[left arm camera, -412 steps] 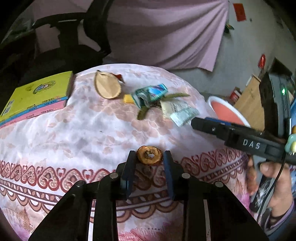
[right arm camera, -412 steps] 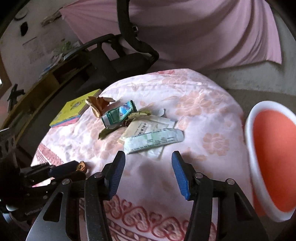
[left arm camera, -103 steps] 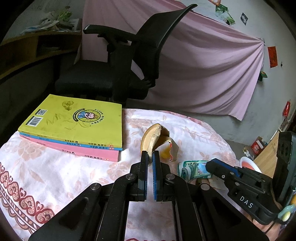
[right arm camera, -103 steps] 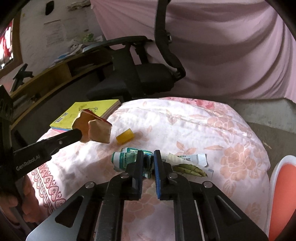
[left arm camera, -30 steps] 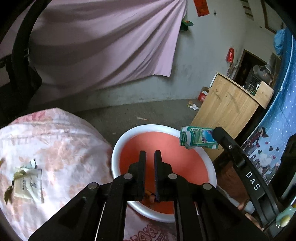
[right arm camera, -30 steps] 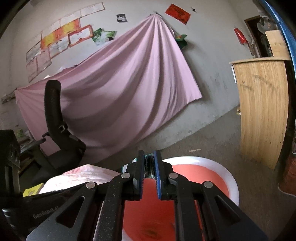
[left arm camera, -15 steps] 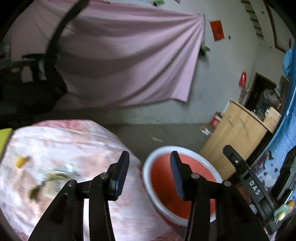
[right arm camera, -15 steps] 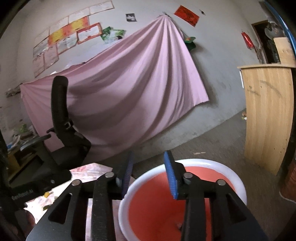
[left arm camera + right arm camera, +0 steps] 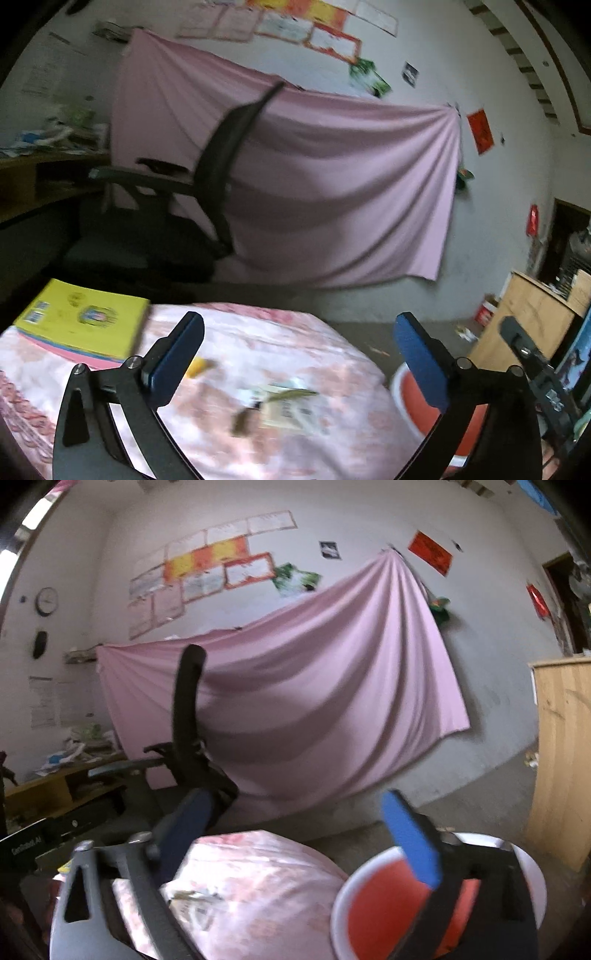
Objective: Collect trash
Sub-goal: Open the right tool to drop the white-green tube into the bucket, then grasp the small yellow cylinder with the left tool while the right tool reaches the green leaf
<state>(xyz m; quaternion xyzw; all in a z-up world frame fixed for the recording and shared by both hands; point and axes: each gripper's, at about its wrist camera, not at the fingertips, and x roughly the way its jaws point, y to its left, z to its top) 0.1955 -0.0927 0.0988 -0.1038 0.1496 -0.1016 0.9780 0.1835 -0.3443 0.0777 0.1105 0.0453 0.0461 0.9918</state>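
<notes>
My left gripper [image 9: 298, 328] hangs over the flowered table [image 9: 332, 435], its jaws opening wide with nothing between them. Below it lie a small yellow scrap [image 9: 197, 367] and a blurred heap of paper wrappers with a green leaf [image 9: 284, 402]. The red basin with a white rim [image 9: 402, 384] stands beyond the table's right edge. My right gripper [image 9: 295, 805] is held about level above the gap between table and red basin [image 9: 343, 886], jaws also opening and empty. The paper wrappers [image 9: 192, 897] show at the lower left of the right wrist view.
A yellow book on a pink one [image 9: 85, 317] lies at the table's far left. A black office chair [image 9: 207, 177] stands behind the table before a pink cloth on the wall. A wooden cabinet [image 9: 561, 760] stands right of the basin.
Both grippers went from shut to wide open. The carton in the right gripper's jaws is gone from them. The left view swung from the basin back over the table.
</notes>
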